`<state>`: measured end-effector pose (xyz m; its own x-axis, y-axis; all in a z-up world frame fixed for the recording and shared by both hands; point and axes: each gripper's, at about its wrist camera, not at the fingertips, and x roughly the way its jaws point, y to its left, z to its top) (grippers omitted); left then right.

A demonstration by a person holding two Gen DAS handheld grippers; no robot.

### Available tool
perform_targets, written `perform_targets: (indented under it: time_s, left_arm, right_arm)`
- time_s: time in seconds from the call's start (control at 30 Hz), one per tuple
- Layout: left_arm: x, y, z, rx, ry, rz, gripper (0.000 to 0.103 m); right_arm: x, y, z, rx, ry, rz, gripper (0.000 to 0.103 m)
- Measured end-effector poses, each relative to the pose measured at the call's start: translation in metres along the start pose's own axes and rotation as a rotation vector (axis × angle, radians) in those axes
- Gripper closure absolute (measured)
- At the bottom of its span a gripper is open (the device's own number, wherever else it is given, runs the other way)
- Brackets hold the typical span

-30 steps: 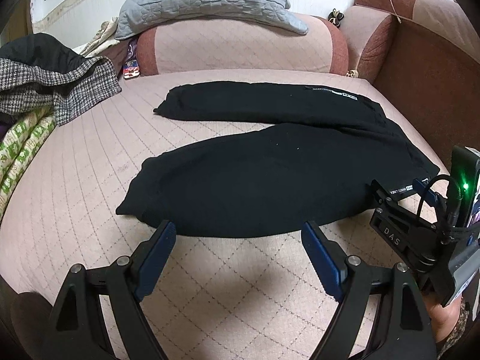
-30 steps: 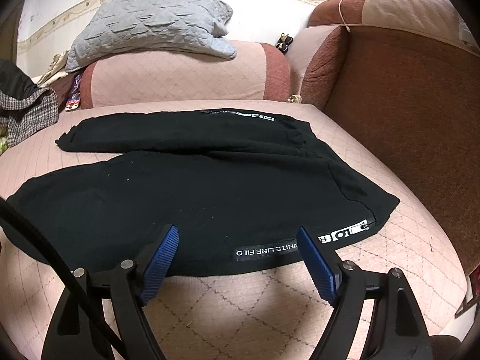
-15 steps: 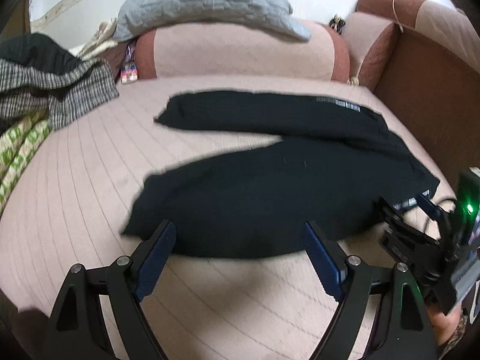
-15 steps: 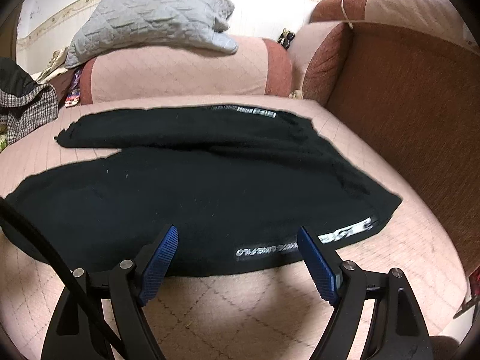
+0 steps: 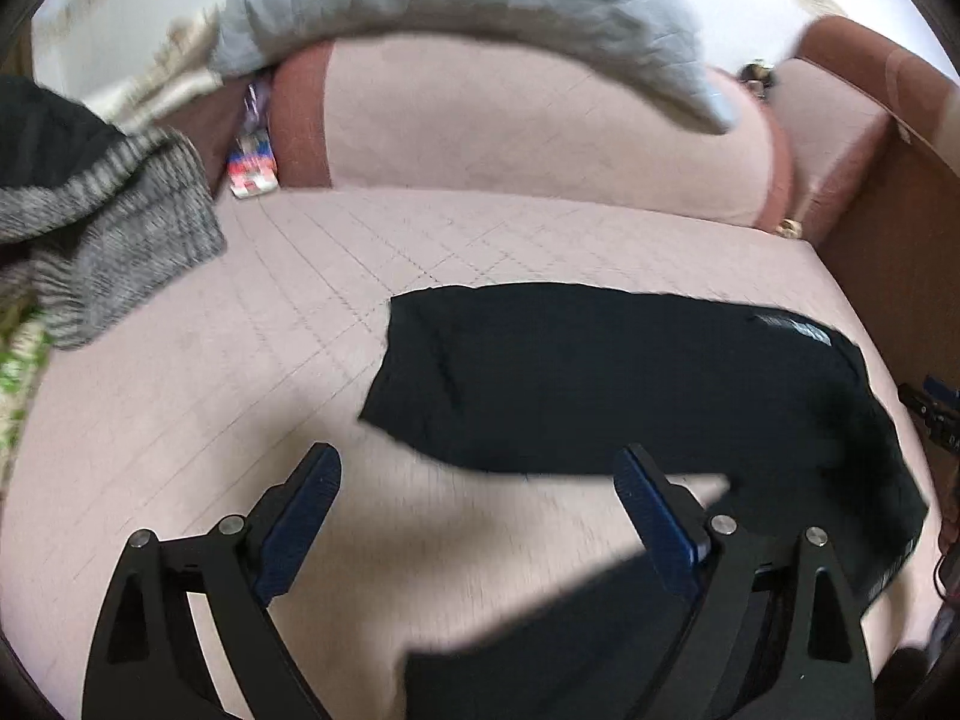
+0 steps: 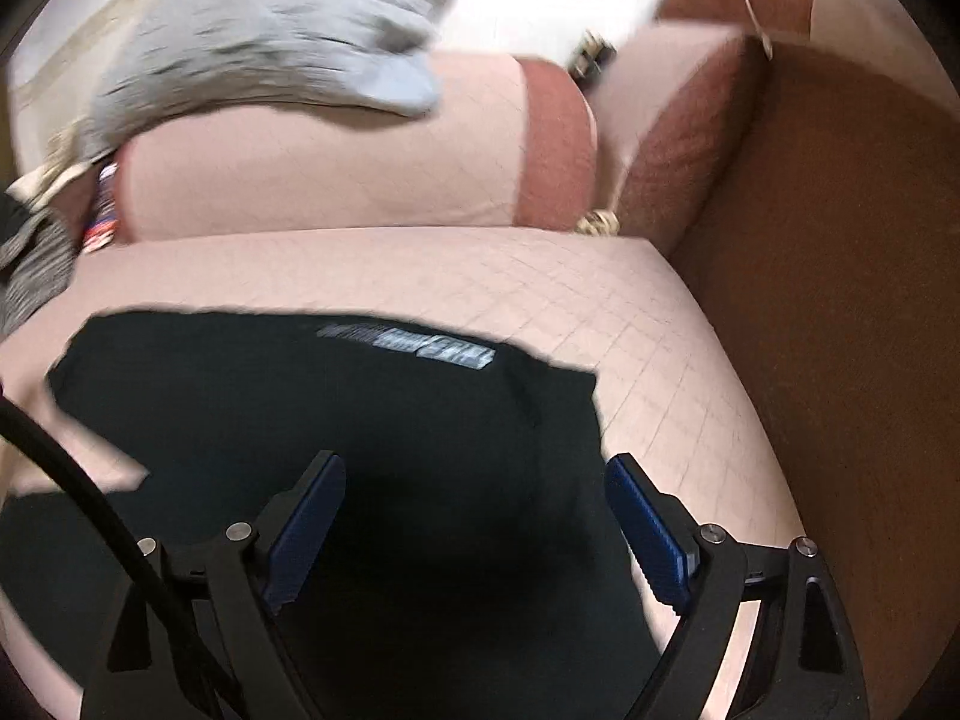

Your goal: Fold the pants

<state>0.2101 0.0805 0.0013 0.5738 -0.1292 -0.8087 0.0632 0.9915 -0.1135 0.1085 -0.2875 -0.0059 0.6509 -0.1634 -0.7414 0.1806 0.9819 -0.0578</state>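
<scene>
Black pants (image 5: 600,372) lie spread flat on the pink quilted sofa seat (image 5: 240,372), legs pointing left. They also show in the right wrist view (image 6: 360,420), with a white printed logo (image 6: 432,348) near the far edge. My left gripper (image 5: 474,504) is open and empty, over the gap between the two legs, the far leg just ahead of it. My right gripper (image 6: 474,510) is open and empty, right over the waist part of the pants. Both views are blurred by motion.
A grey quilted pillow (image 5: 468,6) lies on the pink backrest (image 5: 540,138). A checked garment (image 5: 120,240) lies piled at the left. The brown armrest (image 6: 840,300) rises at the right. A small colourful packet (image 5: 252,168) sits by the backrest.
Both grippers have moved forward and lower over the pants, from in front of the near leg to above the fabric. Both stay open. The pants have not moved.
</scene>
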Motion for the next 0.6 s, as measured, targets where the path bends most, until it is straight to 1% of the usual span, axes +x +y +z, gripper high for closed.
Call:
perform_targets:
  time_s: [0.03, 0.1, 0.17, 0.2, 0.3, 0.43, 0.47, 0.5, 0.53, 0.57, 0.6]
  left_arm:
    - [0.018, 0.007, 0.011, -0.028, 0.032, -0.021, 0.011]
    - [0.046, 0.019, 0.026, -0.07, 0.069, -0.057, 0.011]
    - [0.067, 0.029, 0.037, -0.098, 0.078, -0.064, 0.011]
    - [0.074, 0.033, 0.041, -0.108, 0.075, -0.065, 0.011]
    - [0.097, 0.044, 0.055, -0.124, 0.072, -0.075, 0.011]
    - [0.123, 0.05, 0.065, -0.118, 0.087, -0.093, 0.011]
    - [0.127, 0.049, 0.068, -0.103, 0.074, -0.09, 0.01]
    - [0.129, 0.046, 0.071, -0.082, 0.062, -0.09, 0.006]
    - [0.132, 0.044, 0.073, -0.065, 0.061, -0.1, 0.004]
    - [0.136, 0.042, 0.075, -0.05, 0.064, -0.113, 0.0]
    - [0.139, 0.04, 0.077, -0.032, 0.061, -0.123, 0.0]
  right_arm:
    - [0.014, -0.008, 0.011, 0.021, 0.018, 0.009, 0.011]
    - [0.042, -0.019, 0.033, 0.044, 0.06, 0.033, 0.011]
    - [0.069, -0.022, 0.053, 0.04, 0.092, 0.064, 0.011]
    - [0.077, -0.021, 0.057, 0.028, 0.096, 0.066, 0.011]
    - [0.106, -0.012, 0.074, -0.034, 0.112, 0.098, 0.012]
    - [0.142, -0.01, 0.089, -0.061, 0.166, 0.157, 0.016]
    - [0.15, -0.009, 0.09, -0.064, 0.184, 0.178, 0.017]
    - [0.157, -0.01, 0.091, -0.067, 0.198, 0.203, 0.019]
    - [0.163, -0.009, 0.093, -0.069, 0.215, 0.237, 0.019]
    - [0.167, -0.008, 0.094, -0.071, 0.23, 0.26, 0.019]
    - [0.172, -0.006, 0.095, -0.077, 0.242, 0.279, 0.019]
